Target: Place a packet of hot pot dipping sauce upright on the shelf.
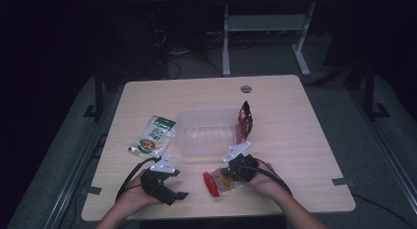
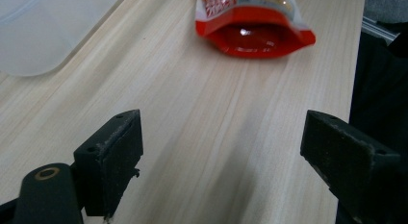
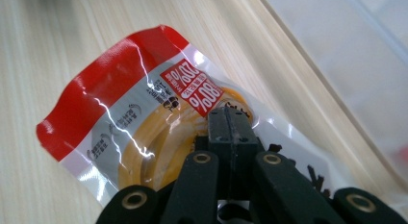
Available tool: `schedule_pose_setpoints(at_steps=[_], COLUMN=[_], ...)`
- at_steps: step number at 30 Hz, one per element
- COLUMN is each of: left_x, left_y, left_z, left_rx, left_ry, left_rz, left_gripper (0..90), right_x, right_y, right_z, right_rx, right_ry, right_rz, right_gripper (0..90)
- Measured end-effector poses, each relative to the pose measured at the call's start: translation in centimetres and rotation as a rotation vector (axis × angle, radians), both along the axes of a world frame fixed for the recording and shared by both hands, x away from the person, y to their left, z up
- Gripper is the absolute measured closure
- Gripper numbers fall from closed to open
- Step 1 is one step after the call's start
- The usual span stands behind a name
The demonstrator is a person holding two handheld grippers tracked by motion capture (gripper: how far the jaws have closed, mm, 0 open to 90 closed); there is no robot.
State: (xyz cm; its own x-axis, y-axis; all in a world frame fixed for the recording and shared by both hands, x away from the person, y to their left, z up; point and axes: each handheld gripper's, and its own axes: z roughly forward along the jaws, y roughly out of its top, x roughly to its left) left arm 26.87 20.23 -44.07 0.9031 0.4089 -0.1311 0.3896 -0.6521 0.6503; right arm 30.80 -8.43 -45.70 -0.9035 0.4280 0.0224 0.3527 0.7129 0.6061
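Snack packet (image 1: 220, 183) lies flat at the near table (image 1: 295, 140) edge, long axis running left-right, red end toward the left gripper (image 1: 169, 187); the right gripper (image 1: 235, 174) has its jaws pinched shut on the packet's other end. Left gripper sits well to the left, jaws wide with nothing in them. Clear plastic tub (image 1: 206, 132) just beyond the packet looks empty; a dark red packet (image 1: 245, 119) leans on its right wall, a green packet (image 1: 153, 136) lies to its left.
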Motion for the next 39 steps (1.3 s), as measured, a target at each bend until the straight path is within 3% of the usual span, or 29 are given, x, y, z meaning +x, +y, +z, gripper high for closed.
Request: schedule_pose_setpoints(at_steps=[2, 3, 5, 8, 9, 12, 16, 19, 23, 26, 29, 33, 39], left_x=[-0.1, -0.2, -0.2, -0.2, -0.1, 0.0, 0.2, 0.1, 0.6, 1.0, 1.3, 1.4, 1.5], left_y=[-0.2, -0.2, -0.3, -0.8, -0.9, -1.7, -3.1, -4.1, -5.5, -6.6, -7.2, -7.5, -8.0], left_z=[0.2, 0.2, 0.4, 0.7, 0.8, 1.1, 1.5, 1.5, 1.3, 0.8, 0.6, 0.2, -0.6], left_rx=[-0.015, -0.031, -0.038, -0.065, -0.066, -0.087, -0.086, -0.062, -0.063, -0.039, -0.036, -0.013, 0.007], left_ry=[-0.004, -0.009, -0.016, -0.023, -0.033, -0.038, -0.037, -0.036, -0.021, -0.019, -0.018, -0.016, 0.011], left_rz=[0.004, 0.005, 0.002, 0.013, 0.01, 0.025, 0.025, -0.002, -0.028, -0.043, -0.043, -0.059, -0.081], left_gripper=[15.8, 18.8, 20.5, 25.2, 30.4, 35.1, 42.1, 46.6, 56.5, 61.8, 65.3, 78.4, 88.5], right_x=[-0.1, 0.1, 0.1, 0.2, 0.4, 0.6, 0.4, 0.1, 0.4, 0.6, 0.6, 0.9, 1.0], right_y=[-0.1, -1.1, -1.7, -4.1, -5.9, -7.6, -10.2, -11.0, -11.2, -11.0, -11.1, -11.4, -11.1], right_z=[0.3, 1.0, 1.4, 2.4, 2.9, 3.0, 2.3, 1.9, 1.8, 1.7, 1.6, 1.3, 0.8], right_rx=[0.016, 0.065, 0.085, 0.126, 0.147, 0.144, 0.136, 0.13, 0.143, 0.145, 0.156, 0.201, 0.231], right_ry=[-0.007, -0.004, 0.004, -0.006, -0.01, -0.017, 0.02, 0.049, 0.051, 0.06, 0.087, 0.159, 0.207], right_rz=[-0.003, -0.025, -0.044, -0.106, -0.149, -0.191, -0.267, -0.283, -0.284, -0.27, -0.269, -0.272, -0.26], right_gripper=[90.0, 90.0, 90.0, 90.0, 90.0, 90.0, 90.0, 90.0, 89.9, 89.7, 80.8, 55.8, 40.3])
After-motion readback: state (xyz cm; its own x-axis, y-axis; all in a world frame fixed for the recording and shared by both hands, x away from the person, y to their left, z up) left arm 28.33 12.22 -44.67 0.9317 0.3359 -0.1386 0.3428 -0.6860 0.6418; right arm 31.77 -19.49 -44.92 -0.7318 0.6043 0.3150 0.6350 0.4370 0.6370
